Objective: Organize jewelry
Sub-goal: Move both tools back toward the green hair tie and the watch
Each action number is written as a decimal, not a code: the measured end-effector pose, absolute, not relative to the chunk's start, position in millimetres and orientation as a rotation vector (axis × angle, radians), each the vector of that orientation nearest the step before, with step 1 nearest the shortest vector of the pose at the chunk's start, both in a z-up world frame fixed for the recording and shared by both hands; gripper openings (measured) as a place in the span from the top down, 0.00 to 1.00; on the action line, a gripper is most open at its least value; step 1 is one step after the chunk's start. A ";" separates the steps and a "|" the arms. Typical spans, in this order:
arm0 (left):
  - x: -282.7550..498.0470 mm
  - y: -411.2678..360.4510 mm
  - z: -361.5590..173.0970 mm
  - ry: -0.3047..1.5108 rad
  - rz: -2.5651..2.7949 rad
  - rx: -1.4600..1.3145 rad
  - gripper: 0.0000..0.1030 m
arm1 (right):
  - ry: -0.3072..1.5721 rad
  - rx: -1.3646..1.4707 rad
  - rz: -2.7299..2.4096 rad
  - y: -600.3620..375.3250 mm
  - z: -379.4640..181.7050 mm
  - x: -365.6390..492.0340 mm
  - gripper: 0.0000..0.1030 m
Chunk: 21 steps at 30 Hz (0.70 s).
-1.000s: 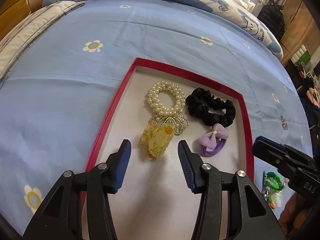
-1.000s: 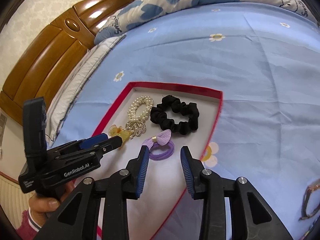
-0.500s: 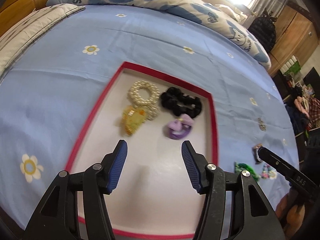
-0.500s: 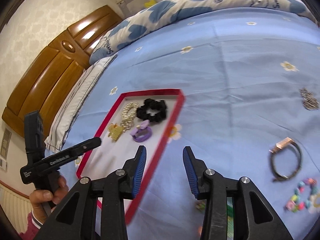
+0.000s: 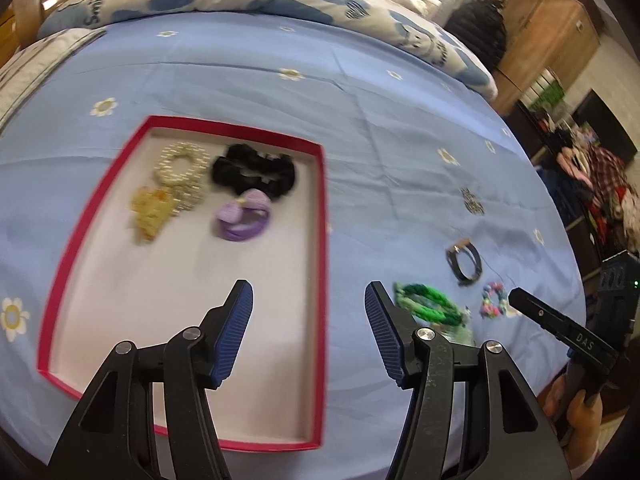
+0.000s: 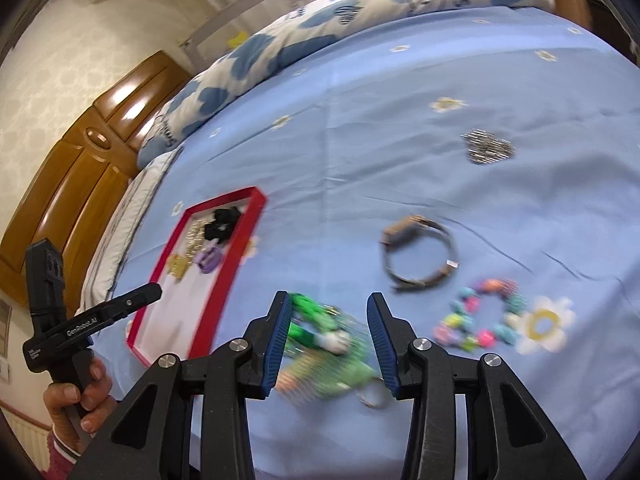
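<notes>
Left hand-held gripper: tilted down over the red tray's right rim, jaws apart, empty.
Right hand-held gripper: angled down over the green hair comb, jaws open, not yet gripping.
Change: both have swung from the tray toward loose pieces on the bed.
Textures: fuzzy black scrunchie, beaded pearl ring.

Green hair accessory blurred beyond identifying.
</notes>
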<state>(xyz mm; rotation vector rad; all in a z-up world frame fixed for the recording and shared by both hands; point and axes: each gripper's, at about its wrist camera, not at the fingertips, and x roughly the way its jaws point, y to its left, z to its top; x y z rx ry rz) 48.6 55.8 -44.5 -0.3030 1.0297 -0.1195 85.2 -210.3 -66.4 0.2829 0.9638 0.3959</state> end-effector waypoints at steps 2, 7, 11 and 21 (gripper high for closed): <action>49.2 44.1 -47.0 1.043 -0.141 -0.290 0.44 | 0.965 0.296 0.374 -224.7 -68.9 79.9 0.58; 48.2 18.1 -52.6 1.067 -0.186 -0.255 0.44 | 0.962 0.316 0.320 -253.5 -73.5 70.2 0.57; 49.5 3.9 -58.3 1.091 -0.210 -0.237 0.44 | 0.957 0.309 0.282 -267.5 -76.9 65.5 0.57; 59.8 -25.2 -65.5 1.122 -0.256 -0.181 0.44 | 0.946 0.276 0.208 -293.1 -82.1 65.7 0.57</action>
